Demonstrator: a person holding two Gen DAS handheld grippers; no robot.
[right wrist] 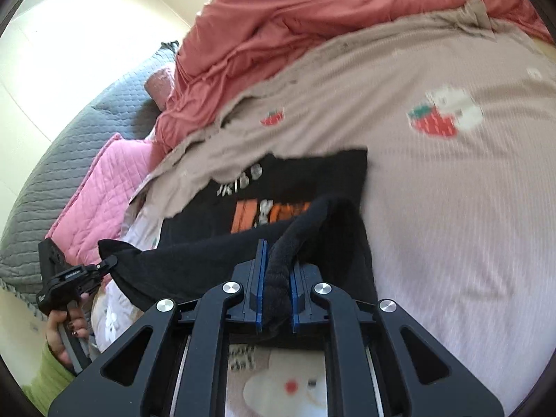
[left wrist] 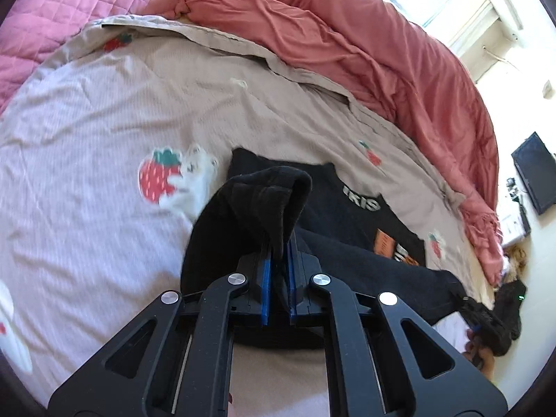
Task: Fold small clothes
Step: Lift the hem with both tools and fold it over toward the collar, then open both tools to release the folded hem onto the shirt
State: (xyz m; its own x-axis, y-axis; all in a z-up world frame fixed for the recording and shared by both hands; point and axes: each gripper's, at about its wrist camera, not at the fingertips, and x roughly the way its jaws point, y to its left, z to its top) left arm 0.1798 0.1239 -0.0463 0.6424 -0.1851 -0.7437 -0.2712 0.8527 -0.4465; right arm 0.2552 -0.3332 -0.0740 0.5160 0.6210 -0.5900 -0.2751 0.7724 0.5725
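A black T-shirt (left wrist: pixel 330 194) with white lettering and an orange print lies flat on the strawberry-print bed sheet (left wrist: pixel 104 121). My left gripper (left wrist: pixel 279 243) is shut on a bunched fold of the shirt's near edge, lifted off the sheet. In the right wrist view the same shirt (right wrist: pixel 312 173) lies ahead, and my right gripper (right wrist: pixel 278 248) is shut on another rolled bunch of its near edge. The black cloth hangs stretched between the two grips. The left gripper (right wrist: pixel 110 261) shows at the left of that view, held by a hand with a green sleeve.
A coral-red blanket (left wrist: pixel 347 34) is heaped along the far side of the bed. A pink quilt (left wrist: pixel 52 7) and a grey quilted cover (right wrist: pixel 69 146) lie at the bed's end. A dark screen (left wrist: pixel 535 173) stands against the wall beyond.
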